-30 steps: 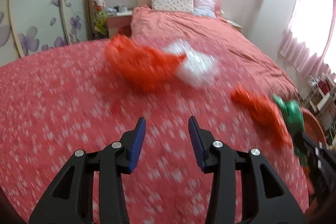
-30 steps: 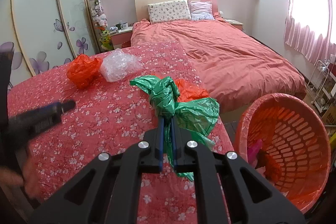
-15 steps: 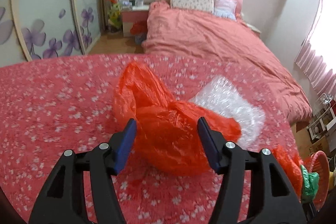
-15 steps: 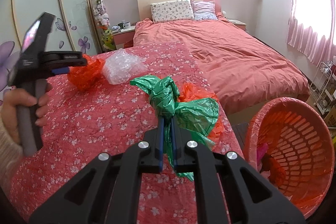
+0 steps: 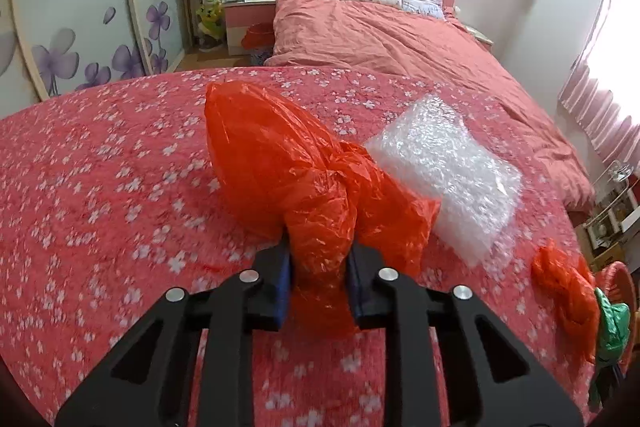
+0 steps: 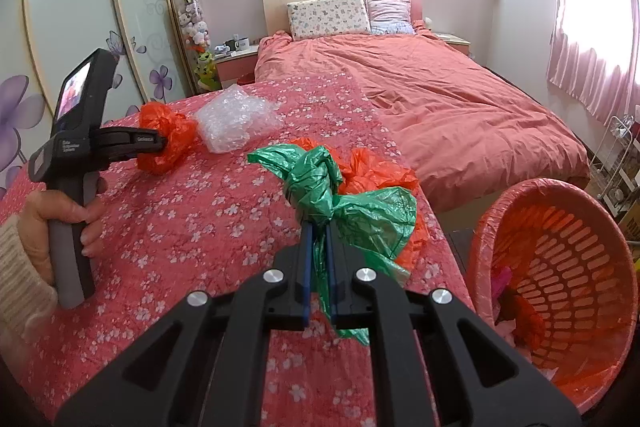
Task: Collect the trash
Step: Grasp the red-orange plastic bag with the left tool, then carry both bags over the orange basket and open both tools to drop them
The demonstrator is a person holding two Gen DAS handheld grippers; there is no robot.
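Note:
My left gripper (image 5: 319, 259) is shut on a crumpled orange plastic bag (image 5: 280, 163) lying on the red flowered cover; the bag also shows in the right wrist view (image 6: 168, 135). A clear bubble-wrap piece (image 5: 444, 171) lies just right of it. My right gripper (image 6: 317, 231) is shut on a green plastic bag (image 6: 340, 199) and holds it above the cover's right edge. A second orange bag (image 6: 376, 175) lies behind the green one. An orange trash basket (image 6: 560, 267) stands tilted on the floor to the right, with some trash inside.
The flowered cover (image 6: 200, 227) spans the foreground. A bed with a pink duvet (image 6: 440, 99) lies beyond it. A wardrobe with flower-print doors (image 6: 80, 27) is at the left, a nightstand (image 5: 248, 15) at the back, and a wire rack (image 6: 616, 163) at the far right.
My left gripper moved forward to the orange bag and closed on it. My right gripper still holds the green bag and has barely moved.

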